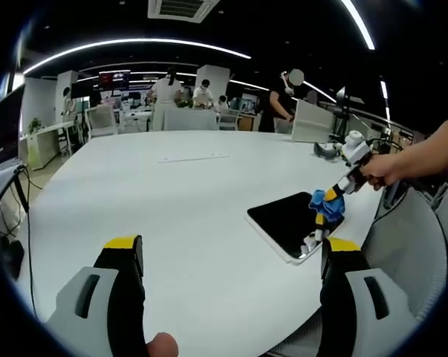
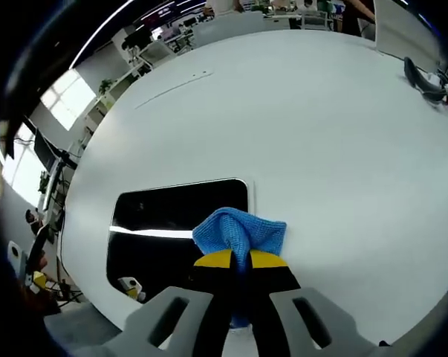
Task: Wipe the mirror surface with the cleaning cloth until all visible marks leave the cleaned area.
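A dark rectangular mirror (image 1: 287, 221) with a white rim lies flat on the white table (image 1: 171, 216) near its right edge. My right gripper (image 1: 329, 204) comes in from the right, held by a hand, and is shut on a blue cleaning cloth (image 1: 326, 204) that rests on the mirror's right part. In the right gripper view the cloth (image 2: 241, 232) is bunched between the yellow-tipped jaws of my right gripper (image 2: 241, 260), pressed on the mirror (image 2: 171, 223) at its right end. My left gripper (image 1: 227, 249) is open above the bare table, left of the mirror.
Several people stand at desks beyond the table's far edge. A dark object (image 1: 326, 149) lies at the table's far right. A grey chair back (image 1: 406, 245) stands close at the right. A thin paper strip (image 1: 192, 158) lies on the far table.
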Demonstrator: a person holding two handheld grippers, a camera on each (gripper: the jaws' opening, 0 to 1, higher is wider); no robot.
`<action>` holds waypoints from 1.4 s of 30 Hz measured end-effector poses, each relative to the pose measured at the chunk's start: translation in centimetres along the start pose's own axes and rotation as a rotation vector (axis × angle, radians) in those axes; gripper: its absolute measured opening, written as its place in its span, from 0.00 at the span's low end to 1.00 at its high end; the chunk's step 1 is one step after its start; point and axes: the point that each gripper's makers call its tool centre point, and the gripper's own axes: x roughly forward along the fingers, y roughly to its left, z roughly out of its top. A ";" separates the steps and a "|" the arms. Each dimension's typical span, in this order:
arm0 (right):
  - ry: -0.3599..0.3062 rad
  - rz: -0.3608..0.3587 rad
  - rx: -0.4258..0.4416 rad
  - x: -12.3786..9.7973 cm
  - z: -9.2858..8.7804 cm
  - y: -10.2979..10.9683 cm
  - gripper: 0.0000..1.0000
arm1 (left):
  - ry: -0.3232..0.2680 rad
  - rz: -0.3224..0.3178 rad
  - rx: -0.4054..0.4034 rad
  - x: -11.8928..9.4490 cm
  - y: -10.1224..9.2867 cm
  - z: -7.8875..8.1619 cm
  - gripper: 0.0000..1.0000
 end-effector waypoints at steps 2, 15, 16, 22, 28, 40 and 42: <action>-0.002 -0.005 -0.005 -0.2 -0.4 0.0 0.01 | 0.002 -0.006 0.003 0.0 -0.4 -0.2 0.99; 0.017 0.010 0.056 -1.1 -2.4 0.4 0.01 | 0.008 -0.023 0.003 0.3 -0.6 -0.2 0.99; 0.020 0.011 0.059 -1.2 -2.5 0.4 0.01 | 0.010 -0.024 0.004 0.3 -0.7 -0.2 0.99; 0.039 0.022 0.044 -1.6 -3.4 0.5 0.01 | 0.011 -0.044 -0.004 0.5 -1.5 -0.4 0.99; 0.023 0.023 0.059 -1.8 -3.7 0.5 0.01 | 0.013 -0.051 0.007 0.9 -1.4 0.0 0.99; 0.036 0.009 0.025 -1.6 -3.5 0.5 0.01 | 0.008 -0.037 0.017 1.4 -0.7 0.4 0.99; 0.041 0.017 0.039 -1.6 -3.5 0.4 0.00 | 0.016 -0.034 0.013 1.5 -0.5 0.1 0.99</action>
